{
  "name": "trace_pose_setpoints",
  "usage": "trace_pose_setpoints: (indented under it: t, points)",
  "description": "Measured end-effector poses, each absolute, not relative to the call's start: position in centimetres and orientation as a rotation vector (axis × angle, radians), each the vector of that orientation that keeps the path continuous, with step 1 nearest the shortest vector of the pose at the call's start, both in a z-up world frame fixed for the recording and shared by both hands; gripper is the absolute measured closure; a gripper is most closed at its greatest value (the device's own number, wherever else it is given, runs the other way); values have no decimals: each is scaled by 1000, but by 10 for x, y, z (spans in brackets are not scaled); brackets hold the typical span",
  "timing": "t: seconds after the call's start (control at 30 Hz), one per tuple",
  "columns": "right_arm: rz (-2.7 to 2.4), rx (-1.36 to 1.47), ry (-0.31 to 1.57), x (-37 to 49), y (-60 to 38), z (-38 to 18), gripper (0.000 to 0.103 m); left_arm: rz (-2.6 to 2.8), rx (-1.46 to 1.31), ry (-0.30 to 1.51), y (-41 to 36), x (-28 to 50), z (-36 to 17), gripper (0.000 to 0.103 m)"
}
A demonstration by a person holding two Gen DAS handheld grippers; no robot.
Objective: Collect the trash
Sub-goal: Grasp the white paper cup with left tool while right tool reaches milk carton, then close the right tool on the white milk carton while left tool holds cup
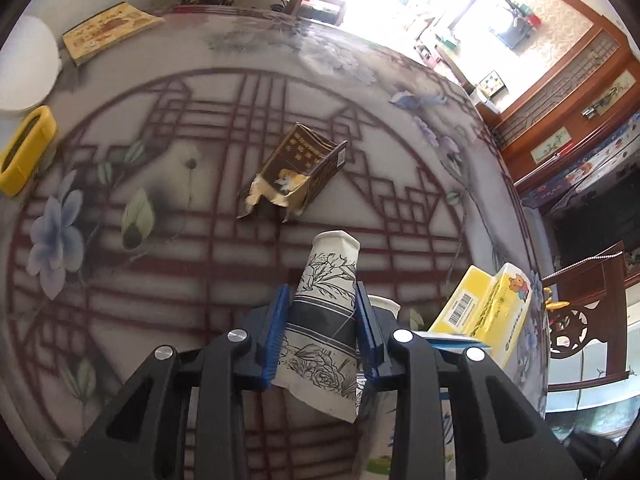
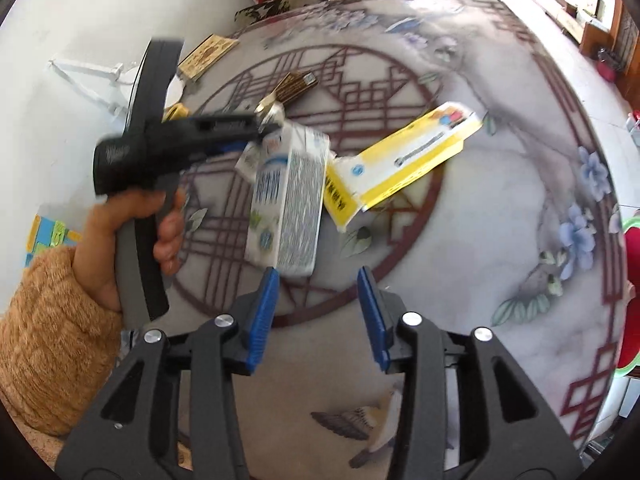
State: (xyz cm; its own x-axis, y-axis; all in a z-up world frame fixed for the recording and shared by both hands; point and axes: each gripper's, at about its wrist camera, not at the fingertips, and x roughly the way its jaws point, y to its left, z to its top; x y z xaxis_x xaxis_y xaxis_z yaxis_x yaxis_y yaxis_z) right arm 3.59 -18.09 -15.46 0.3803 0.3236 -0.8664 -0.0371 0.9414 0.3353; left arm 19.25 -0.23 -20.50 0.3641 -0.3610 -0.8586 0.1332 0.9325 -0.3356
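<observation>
Now the table (image 1: 120, 280), round and flower-patterned, carries scattered trash: a yellow box (image 2: 404, 160) and a white carton (image 2: 288, 200) lie touching near its middle, and a torn brown box (image 1: 296, 168) sits further toward the far edge. By the left edge are a book (image 1: 108, 32) and a yellow holder (image 1: 24, 148). The left gripper (image 1: 320, 332) is clenched on a crushed paper cup (image 1: 324, 320), lifted over the table. The right gripper (image 2: 316, 316) hangs released, its jaws apart just short of the carton. Collecting seems under way; next, the right jaws likely need to straddle the carton and close.
</observation>
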Motion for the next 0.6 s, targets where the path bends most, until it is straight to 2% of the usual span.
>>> trace_pose_setpoints:
  t: [0.03,0.2,0.27,0.6]
  points:
    - [235,274,1158,37,-180,-153,62,-314,-221,1139,3,187,-202,74]
    - [276,238,1167,60,-153,-160,37,-276,-244,1078,37,153,-186,74]
    - [284,266,1189,67,-147,-168,32,-256,-274,1062,54,138,-181,74]
    - [246,364,1251,98,-128,-201,27,-169,-346,1022,110,74,-184,73]
